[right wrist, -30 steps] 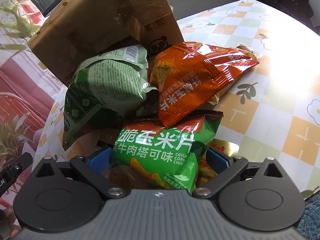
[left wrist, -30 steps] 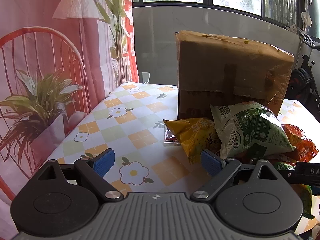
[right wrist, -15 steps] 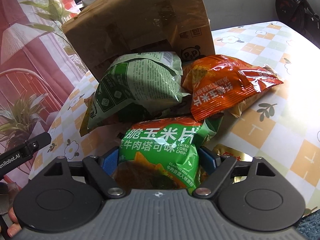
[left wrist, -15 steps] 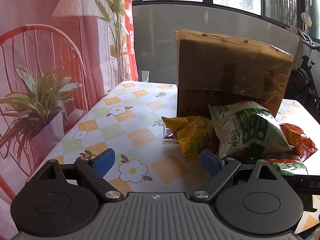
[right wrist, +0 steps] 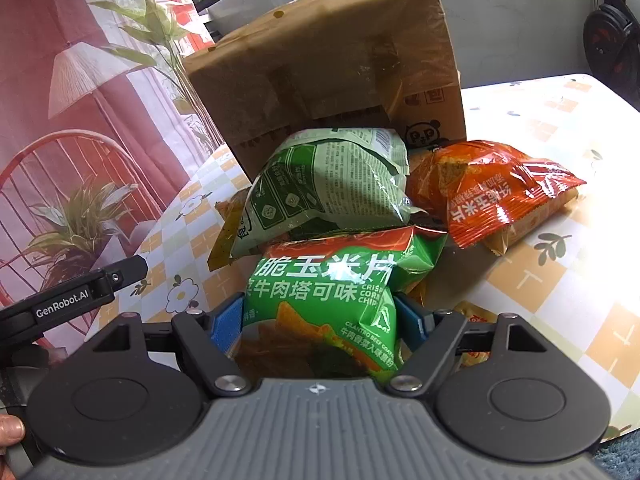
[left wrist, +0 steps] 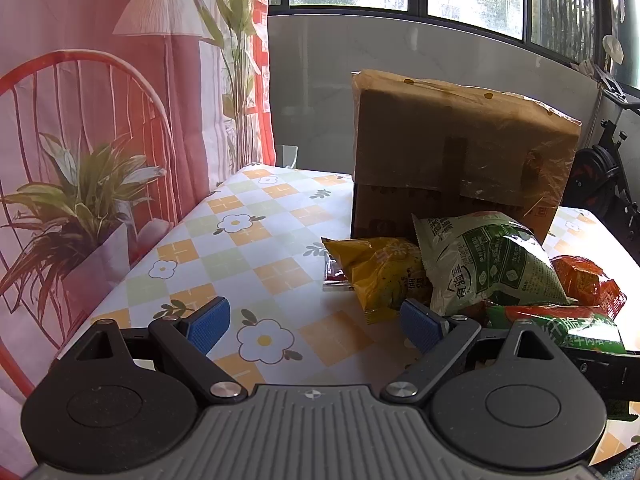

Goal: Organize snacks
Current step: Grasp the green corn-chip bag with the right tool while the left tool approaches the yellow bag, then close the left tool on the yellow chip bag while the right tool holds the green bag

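Observation:
My right gripper [right wrist: 320,326] is shut on a bright green corn chip bag [right wrist: 332,284] and holds it up in front of the snack pile. Behind it lie a pale green bag [right wrist: 328,184], an orange-red bag [right wrist: 500,192] and a yellow bag [left wrist: 384,272]. A cardboard box [right wrist: 332,68] lies on its side behind the pile, its opening toward the snacks. My left gripper [left wrist: 316,322] is open and empty over the table, left of the pile. The held green bag also shows at the right of the left wrist view [left wrist: 560,324].
The table [left wrist: 240,248] has a checked flower cloth and stands against a red printed curtain [left wrist: 100,120] on the left. An exercise bike [left wrist: 600,184] stands beyond the far right edge. A small gold packet [right wrist: 476,316] lies under the right gripper.
My right gripper has closed on the bright green bag and lifted it back from the pile. The left gripper has drifted slightly back and stayed open.

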`<state>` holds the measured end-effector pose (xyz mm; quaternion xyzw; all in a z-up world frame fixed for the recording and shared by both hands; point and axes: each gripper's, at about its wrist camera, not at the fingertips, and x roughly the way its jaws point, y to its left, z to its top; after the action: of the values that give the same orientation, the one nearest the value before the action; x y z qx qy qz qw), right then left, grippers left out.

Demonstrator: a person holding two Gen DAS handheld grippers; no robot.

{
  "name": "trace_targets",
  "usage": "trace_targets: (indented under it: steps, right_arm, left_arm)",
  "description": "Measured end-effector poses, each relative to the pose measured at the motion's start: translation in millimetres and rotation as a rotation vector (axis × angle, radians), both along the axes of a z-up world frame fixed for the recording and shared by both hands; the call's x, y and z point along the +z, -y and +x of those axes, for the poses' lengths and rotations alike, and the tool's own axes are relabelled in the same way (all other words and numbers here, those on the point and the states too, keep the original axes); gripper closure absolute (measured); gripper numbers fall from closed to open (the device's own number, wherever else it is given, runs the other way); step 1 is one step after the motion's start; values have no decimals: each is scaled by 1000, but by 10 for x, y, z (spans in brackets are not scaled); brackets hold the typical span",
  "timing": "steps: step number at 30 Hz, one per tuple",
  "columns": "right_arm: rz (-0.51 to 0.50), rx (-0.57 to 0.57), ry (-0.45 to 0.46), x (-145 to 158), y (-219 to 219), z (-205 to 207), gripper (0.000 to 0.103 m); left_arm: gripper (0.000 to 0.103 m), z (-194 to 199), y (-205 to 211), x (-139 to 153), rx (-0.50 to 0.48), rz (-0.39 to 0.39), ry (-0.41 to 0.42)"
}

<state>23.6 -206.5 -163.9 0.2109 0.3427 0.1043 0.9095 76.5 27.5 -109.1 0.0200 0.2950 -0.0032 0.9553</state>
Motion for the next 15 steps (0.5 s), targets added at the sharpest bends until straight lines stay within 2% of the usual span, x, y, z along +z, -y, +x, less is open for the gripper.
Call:
trace_targets:
  steps: [12, 15]
  right_arm:
    - [-87, 3, 205, 320, 48, -121, 26]
    - [-89, -14, 254, 411, 140, -94, 26]
  left_arm:
    - [11, 55, 9, 28, -10, 4, -4]
    - [11, 138, -42, 116, -32, -35, 17]
